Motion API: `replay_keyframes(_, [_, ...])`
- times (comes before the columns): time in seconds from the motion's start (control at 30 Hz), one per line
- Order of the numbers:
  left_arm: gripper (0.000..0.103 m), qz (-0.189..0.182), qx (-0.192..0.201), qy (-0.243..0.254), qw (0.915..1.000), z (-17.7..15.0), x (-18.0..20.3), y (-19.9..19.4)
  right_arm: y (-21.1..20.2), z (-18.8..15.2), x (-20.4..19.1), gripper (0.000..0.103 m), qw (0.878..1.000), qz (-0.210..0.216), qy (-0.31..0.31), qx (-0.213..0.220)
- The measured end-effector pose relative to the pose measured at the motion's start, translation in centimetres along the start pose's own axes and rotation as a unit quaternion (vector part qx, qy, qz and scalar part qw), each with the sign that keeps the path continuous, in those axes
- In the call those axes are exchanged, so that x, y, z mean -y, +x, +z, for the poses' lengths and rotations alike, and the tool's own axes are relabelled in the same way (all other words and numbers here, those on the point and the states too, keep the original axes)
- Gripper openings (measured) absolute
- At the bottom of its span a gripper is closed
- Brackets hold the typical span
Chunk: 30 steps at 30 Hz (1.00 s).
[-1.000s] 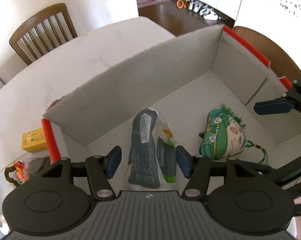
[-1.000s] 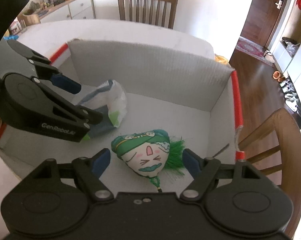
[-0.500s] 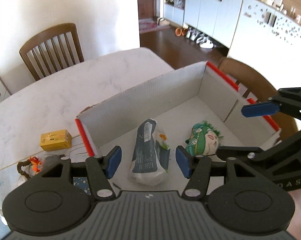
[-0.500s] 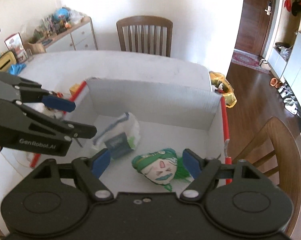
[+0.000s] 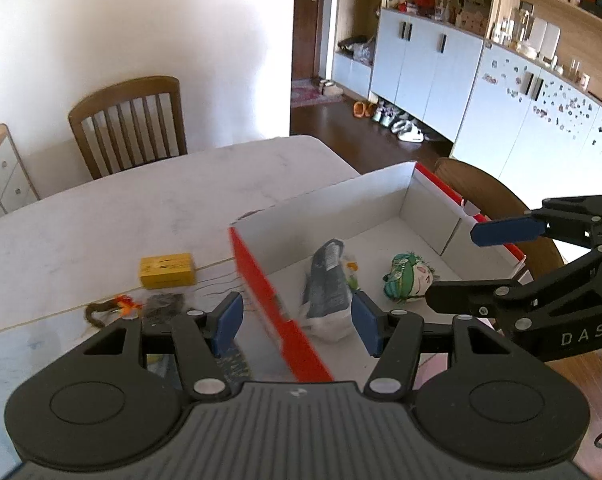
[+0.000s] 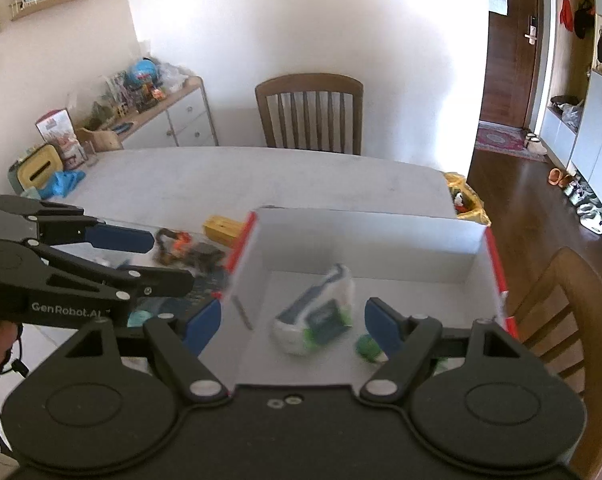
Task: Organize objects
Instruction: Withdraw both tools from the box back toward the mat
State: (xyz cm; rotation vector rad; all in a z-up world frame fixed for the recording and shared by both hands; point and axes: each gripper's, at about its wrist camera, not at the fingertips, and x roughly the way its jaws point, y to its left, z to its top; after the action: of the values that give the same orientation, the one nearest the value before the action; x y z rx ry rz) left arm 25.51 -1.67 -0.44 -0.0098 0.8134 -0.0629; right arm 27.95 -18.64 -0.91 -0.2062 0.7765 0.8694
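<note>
A white cardboard box (image 5: 341, 208) with red rims stands on the table. In it lie a grey and white snack bag (image 5: 327, 284) and a green-haired plush head (image 5: 409, 280). My left gripper (image 5: 297, 320) hangs above the box's left red rim; its jaws are opening with nothing between them. My right gripper (image 6: 293, 320) is open and empty, high over the box (image 6: 365, 236), with the bag (image 6: 317, 312) and the plush head (image 6: 367, 350) far below it. Each gripper shows in the other's view: the right gripper (image 5: 453, 266) and the left gripper (image 6: 173, 260).
Left of the box lie a yellow carton (image 5: 165, 270), an orange and brown trinket (image 5: 113, 308) and a dark bundle (image 5: 165, 306). Wooden chairs stand at the far side (image 5: 129, 124) and at the right (image 6: 561, 312). A yellow bag (image 6: 465, 200) sits past the table's corner.
Both grippers have risen and drawn back out of the box, leaving the bag and plush head on its floor. The left view has swung left onto the red rim.
</note>
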Motion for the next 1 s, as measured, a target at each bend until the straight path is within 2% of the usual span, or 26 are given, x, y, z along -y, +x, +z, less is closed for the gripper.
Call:
replay_keyframes(0.03, [0.064, 0.001, 0.003, -0.001, 1.0000, -0.2, -0.4, -0.4, -0.1, -0.1, -0.6, 0.078, 1.000, 0.003, 0.003, 0.001])
replay_keyframes(0.47, [0.069, 0.017, 0.031, -0.025, 0.9991, -4.5, -6.7, -5.1, -0.2, -0.7, -7.2, 0.086, 1.000, 0.004, 0.024, 0.017])
replay_keyframes(0.6, [0.081, 0.033, 0.039, -0.040, 0.9979, -6.0, -9.2, -6.3, 0.2, -0.9, -9.4, 0.092, 1.000, 0.008, 0.024, 0.018])
replay_keyframes(1.0, [0.084, 0.063, 0.037, -0.073, 0.9946, -10.1, -17.3, -7.7, 2.7, -1.0, -13.7, 0.100, 0.999, 0.014, 0.043, 0.012])
